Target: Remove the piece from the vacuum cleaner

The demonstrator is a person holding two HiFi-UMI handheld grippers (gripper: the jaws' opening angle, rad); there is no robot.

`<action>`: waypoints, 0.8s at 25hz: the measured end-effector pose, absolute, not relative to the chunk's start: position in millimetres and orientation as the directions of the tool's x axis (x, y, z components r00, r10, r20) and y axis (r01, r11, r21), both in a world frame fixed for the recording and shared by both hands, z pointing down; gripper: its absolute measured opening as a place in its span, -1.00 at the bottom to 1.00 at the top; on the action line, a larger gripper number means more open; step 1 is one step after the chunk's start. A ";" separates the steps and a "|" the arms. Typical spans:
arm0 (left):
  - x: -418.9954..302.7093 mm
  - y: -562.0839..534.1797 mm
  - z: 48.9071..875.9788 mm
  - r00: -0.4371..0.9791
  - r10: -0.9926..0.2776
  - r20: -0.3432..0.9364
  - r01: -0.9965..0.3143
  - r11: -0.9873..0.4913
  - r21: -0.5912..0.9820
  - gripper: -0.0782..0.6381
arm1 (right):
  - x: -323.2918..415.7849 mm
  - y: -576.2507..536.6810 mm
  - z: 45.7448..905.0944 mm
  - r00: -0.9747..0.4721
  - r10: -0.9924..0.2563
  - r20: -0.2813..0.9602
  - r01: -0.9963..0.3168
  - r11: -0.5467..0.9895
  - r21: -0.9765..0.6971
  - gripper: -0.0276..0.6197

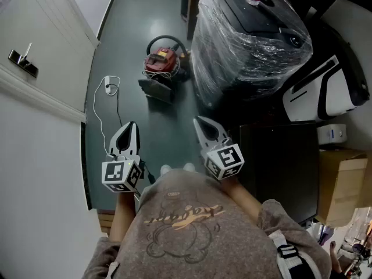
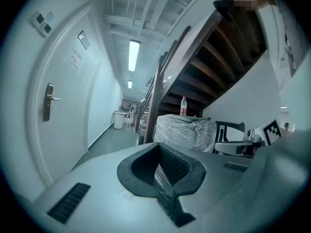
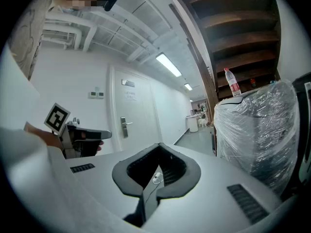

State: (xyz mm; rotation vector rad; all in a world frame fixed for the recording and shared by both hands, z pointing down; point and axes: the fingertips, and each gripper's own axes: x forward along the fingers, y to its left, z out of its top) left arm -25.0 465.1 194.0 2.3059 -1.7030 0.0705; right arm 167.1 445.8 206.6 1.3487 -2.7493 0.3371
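left tongs and right tongs both closed and empty, well short of the red vacuum cleaner; step closer, spread them, brace its body before pulling.

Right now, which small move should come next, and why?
Probably step toward the red vacuum cleaner: it lies on the floor well ahead of both grippers, and the left gripper and right gripper are shut and empty.
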 end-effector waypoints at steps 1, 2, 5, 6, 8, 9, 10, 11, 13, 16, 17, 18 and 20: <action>-23.3 466.3 194.7 0.307 -0.930 0.200 -0.944 -0.270 0.190 -0.78 | 168.6 446.5 207.4 -0.614 -0.775 0.150 -0.788 0.592 -0.168 -0.92; -21.6 467.3 195.2 0.307 -0.930 0.201 -0.944 -0.270 0.191 -0.78 | 170.0 446.9 208.2 -0.614 -0.775 0.149 -0.788 0.591 -0.169 -0.92; -15.1 468.5 195.3 0.310 -0.929 0.202 -0.943 -0.274 0.190 -0.78 | 174.3 446.9 209.3 -0.616 -0.774 0.145 -0.786 0.591 -0.182 -0.92; -12.6 468.8 195.3 0.310 -0.929 0.205 -0.944 -0.274 0.187 -0.78 | 175.7 447.1 209.9 -0.620 -0.771 0.145 -0.782 0.594 -0.189 -0.92; -7.1 470.9 197.8 0.306 -0.928 0.211 -0.946 -0.272 0.178 -0.78 | 178.9 449.0 213.8 -0.633 -0.760 0.150 -0.772 0.604 -0.197 -0.92; -4.6 472.4 200.6 0.303 -0.929 0.214 -0.947 -0.269 0.174 -0.78 | 180.9 450.4 217.2 -0.639 -0.754 0.155 -0.767 0.610 -0.198 -0.92; -2.7 473.7 203.6 0.299 -0.929 0.217 -0.949 -0.266 0.172 -0.78 | 182.6 451.7 221.2 -0.644 -0.748 0.161 -0.764 0.614 -0.199 -0.92; -1.9 474.4 206.7 0.295 -0.930 0.219 -0.950 -0.260 0.174 -0.78 | 183.9 452.6 225.5 -0.648 -0.744 0.166 -0.760 0.618 -0.200 -0.92; -2.2 473.7 213.0 0.285 -0.932 0.223 -0.951 -0.246 0.187 -0.78 | 185.3 451.9 233.0 -0.654 -0.736 0.177 -0.756 0.622 -0.204 -0.92; -1.3 469.2 220.2 0.276 -0.931 0.238 -0.953 -0.234 0.190 -0.78 | 186.4 446.0 240.6 -0.656 -0.729 0.196 -0.754 0.621 -0.212 -0.92; -1.8 466.5 221.9 0.274 -0.931 0.240 -0.954 -0.232 0.189 -0.78 | 185.9 443.8 242.8 -0.657 -0.726 0.202 -0.753 0.621 -0.215 -0.92; -3.7 461.5 222.5 0.270 -0.933 0.236 -0.955 -0.228 0.191 -0.78 | 184.3 440.1 245.1 -0.659 -0.723 0.207 -0.751 0.623 -0.216 -0.92; -9.9 446.0 224.2 0.263 -0.939 0.223 -0.955 -0.220 0.197 -0.78 | 178.7 427.8 248.9 -0.664 -0.717 0.212 -0.747 0.631 -0.208 -0.92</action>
